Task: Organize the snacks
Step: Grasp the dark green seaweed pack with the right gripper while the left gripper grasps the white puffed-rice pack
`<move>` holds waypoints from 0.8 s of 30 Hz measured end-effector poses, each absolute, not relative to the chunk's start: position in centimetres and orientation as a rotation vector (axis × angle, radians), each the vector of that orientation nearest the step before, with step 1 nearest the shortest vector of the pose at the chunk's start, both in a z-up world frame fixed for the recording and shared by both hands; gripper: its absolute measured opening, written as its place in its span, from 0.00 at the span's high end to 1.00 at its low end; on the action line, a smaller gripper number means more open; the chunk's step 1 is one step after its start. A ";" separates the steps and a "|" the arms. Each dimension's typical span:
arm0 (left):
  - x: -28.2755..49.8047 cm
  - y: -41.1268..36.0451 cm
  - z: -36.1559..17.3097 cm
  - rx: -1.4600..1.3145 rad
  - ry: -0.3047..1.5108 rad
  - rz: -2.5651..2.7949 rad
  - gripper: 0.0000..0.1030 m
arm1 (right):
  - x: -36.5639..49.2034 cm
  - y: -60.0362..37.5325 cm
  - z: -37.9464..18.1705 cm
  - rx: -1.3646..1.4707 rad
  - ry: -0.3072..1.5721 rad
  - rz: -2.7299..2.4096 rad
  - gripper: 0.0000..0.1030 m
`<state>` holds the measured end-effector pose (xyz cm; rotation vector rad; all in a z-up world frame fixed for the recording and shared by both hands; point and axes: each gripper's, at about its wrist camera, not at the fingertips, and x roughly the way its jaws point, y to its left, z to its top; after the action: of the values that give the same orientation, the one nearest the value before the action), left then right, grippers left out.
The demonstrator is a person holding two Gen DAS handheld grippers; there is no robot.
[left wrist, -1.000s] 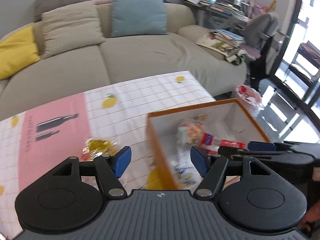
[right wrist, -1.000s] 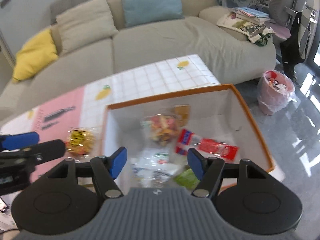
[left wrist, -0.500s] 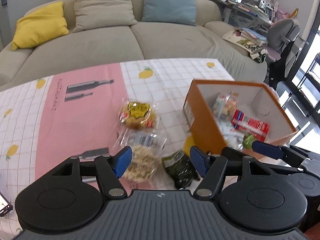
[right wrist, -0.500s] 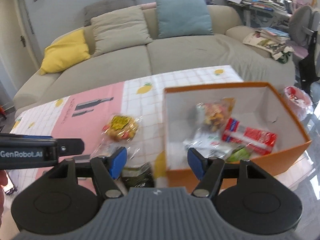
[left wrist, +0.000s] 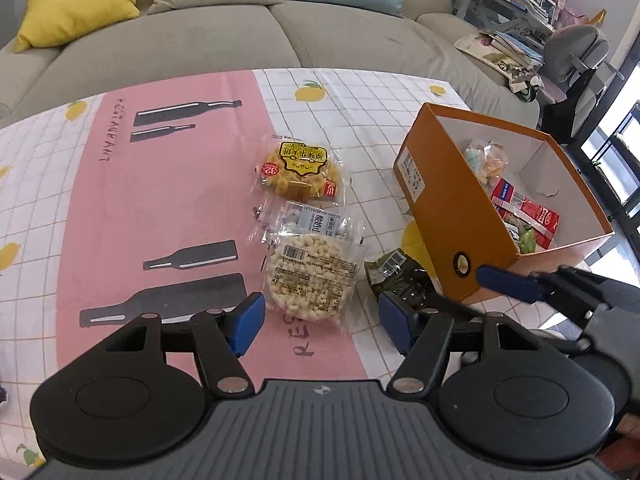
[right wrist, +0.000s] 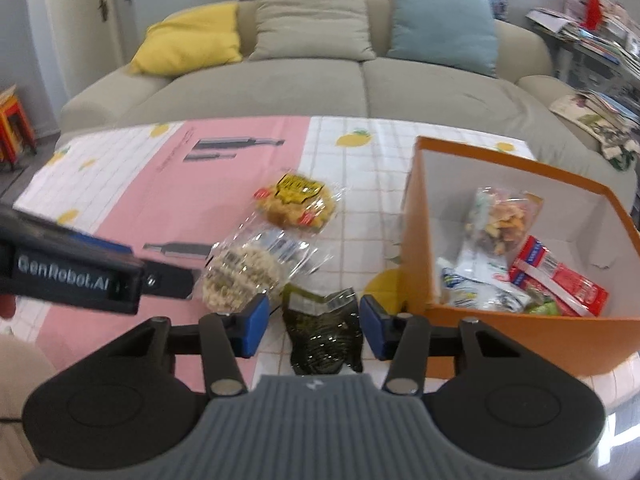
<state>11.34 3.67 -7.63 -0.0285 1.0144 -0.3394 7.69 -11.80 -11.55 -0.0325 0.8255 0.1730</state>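
Four snack packets lie on the surface point(left wrist: 168, 208) beside the orange box point(left wrist: 452, 216). The right gripper point(right wrist: 314, 326) is closing its jaws around the dark green packet point(right wrist: 324, 332), pads not yet touching. The left gripper point(left wrist: 320, 320) hangs apart over the puffed rice cake packet point(left wrist: 312, 276).

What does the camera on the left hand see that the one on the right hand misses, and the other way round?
Only the left view shows the box's white side label and the grey chair. Only the right view shows the red stools and a door, and the dark green packet sitting between the closing right tool. Both show the round rice cake, the yellow cake packet, the orange box and the sofa.
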 end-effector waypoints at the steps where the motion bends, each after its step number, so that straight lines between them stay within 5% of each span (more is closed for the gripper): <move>1: 11.6 3.7 -7.9 -0.030 1.020 -0.344 0.26 | 7.8 -11.5 -11.9 -0.047 0.832 0.182 0.54; 22: 15.8 2.5 -13.9 0.006 1.132 -0.342 0.22 | 11.8 -8.1 -19.2 -0.317 0.979 0.129 0.50; 24: 15.8 2.1 -14.1 0.045 1.124 -0.343 0.22 | 12.1 -8.3 -19.6 -0.306 0.996 0.123 0.56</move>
<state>15.76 2.12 -14.12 0.0451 1.1237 -0.3428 12.12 -8.30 -19.55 -0.3062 0.9960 0.1232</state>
